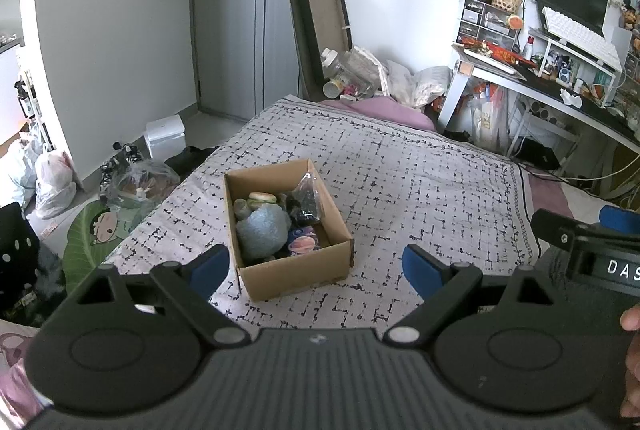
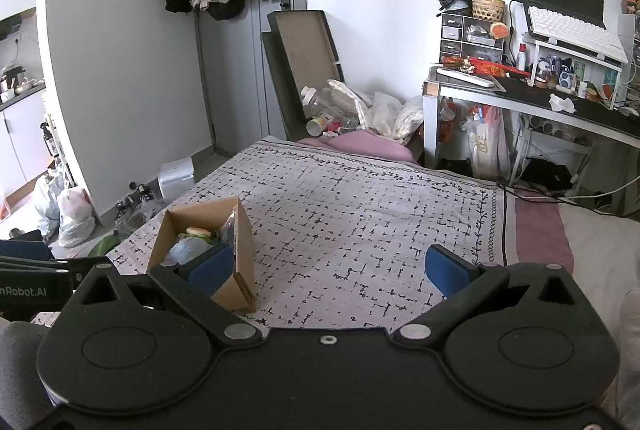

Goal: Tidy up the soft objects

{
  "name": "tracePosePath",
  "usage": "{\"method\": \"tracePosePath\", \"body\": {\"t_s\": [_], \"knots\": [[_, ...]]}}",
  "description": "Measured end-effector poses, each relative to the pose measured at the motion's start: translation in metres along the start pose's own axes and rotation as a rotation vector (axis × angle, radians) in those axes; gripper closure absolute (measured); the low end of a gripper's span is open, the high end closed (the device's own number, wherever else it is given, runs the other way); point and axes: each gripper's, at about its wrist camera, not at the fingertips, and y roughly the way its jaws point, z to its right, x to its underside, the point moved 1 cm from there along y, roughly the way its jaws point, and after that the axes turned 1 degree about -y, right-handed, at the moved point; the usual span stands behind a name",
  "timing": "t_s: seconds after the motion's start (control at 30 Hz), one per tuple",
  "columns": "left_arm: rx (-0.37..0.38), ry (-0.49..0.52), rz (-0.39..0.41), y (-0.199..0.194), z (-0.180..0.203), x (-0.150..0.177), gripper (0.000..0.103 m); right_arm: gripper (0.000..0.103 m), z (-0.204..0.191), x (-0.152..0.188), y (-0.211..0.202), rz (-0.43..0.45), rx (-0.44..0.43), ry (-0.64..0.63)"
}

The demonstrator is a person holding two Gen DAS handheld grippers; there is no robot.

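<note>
An open cardboard box (image 1: 298, 272) stands on the patterned bedspread (image 1: 400, 182). Inside lie a pale blue plush (image 1: 264, 232), a small burger toy (image 1: 262, 197), a planet-print toy (image 1: 303, 243) and a dark bag in clear wrap (image 1: 308, 196). My left gripper (image 1: 316, 268) hovers open just in front of the box, nothing between its blue pads. In the right wrist view the same box (image 2: 240, 250) sits at the left, partly behind the left pad (image 2: 210, 270). My right gripper (image 2: 328, 268) is open and empty above the bedspread (image 2: 360, 210).
A desk (image 2: 520, 102) with a monitor, keyboard and clutter stands at the right. Bottles and bags (image 2: 352, 110) pile up beyond the bed's far end by a leaning board. Plastic bags (image 1: 54, 182) and a white bin (image 1: 165, 136) are on the floor at the left.
</note>
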Motion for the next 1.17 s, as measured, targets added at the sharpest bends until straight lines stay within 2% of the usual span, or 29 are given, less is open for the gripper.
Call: {"method": "tracePosePath", "body": {"t_s": [0.33, 1.17], "knots": [[-0.009, -0.009, -0.008, 0.004, 0.000, 0.006, 0.011, 0.000, -0.001, 0.001, 0.000, -0.005, -0.007, -0.004], [-0.055, -0.024, 0.006, -0.005, -0.012, 0.005, 0.011, 0.000, -0.005, 0.002, -0.001, 0.000, -0.100, 0.005]]}}
